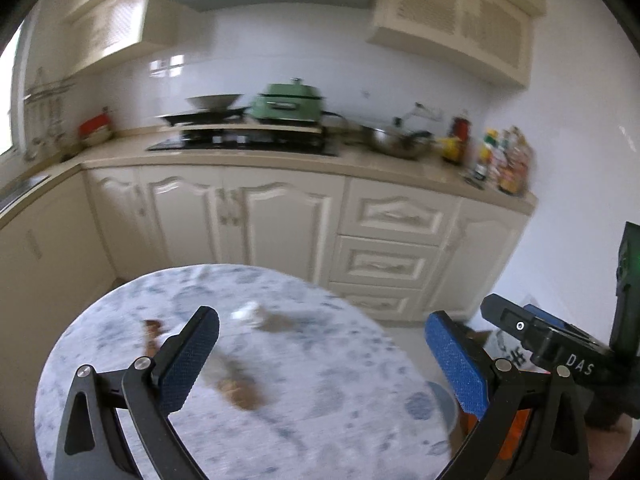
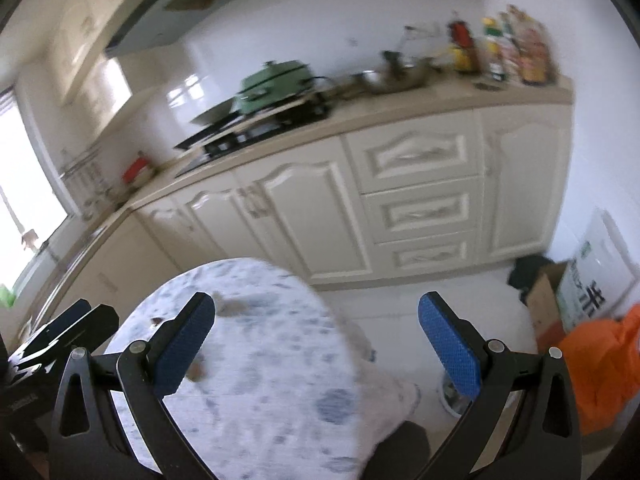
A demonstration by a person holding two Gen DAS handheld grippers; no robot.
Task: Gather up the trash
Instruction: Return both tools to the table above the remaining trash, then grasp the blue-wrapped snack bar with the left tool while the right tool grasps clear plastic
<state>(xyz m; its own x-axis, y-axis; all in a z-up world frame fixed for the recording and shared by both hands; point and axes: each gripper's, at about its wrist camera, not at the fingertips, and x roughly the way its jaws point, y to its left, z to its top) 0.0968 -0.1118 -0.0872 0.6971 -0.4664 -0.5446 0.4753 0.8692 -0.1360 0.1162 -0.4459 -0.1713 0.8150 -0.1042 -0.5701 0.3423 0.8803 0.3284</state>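
1. Hovering above a round table (image 1: pixel 120 360) covered in a white cloth with blue-grey blotches, the left gripper (image 1: pixel 324 356) has its jaws spread wide and nothing between them.
2. Trash lies on the tabletop ahead of it: a white crumpled scrap (image 1: pixel 245 312) near the middle, a small brown piece (image 1: pixel 153 325) toward the left, and a larger brown piece (image 1: pixel 240 390) closer in, between the two blue-padded fingers (image 1: pixel 456 364). All three are blurred, so what they are made of cannot be told.
3. The right gripper (image 2: pixel 316 350) is also wide open and empty; its left finger hangs over the table's right side, its right finger over the pale floor.
4. An orange bag (image 2: pixel 600 372) sits at the right edge of the right wrist view, beside a cardboard box (image 2: pixel 546 300) on the floor.
5. Cream kitchen cabinets (image 1: pixel 280 220) stand beyond the table, with a green pot (image 1: pixel 290 102) on the stove and bottles (image 1: pixel 506 160) at the counter's right end.
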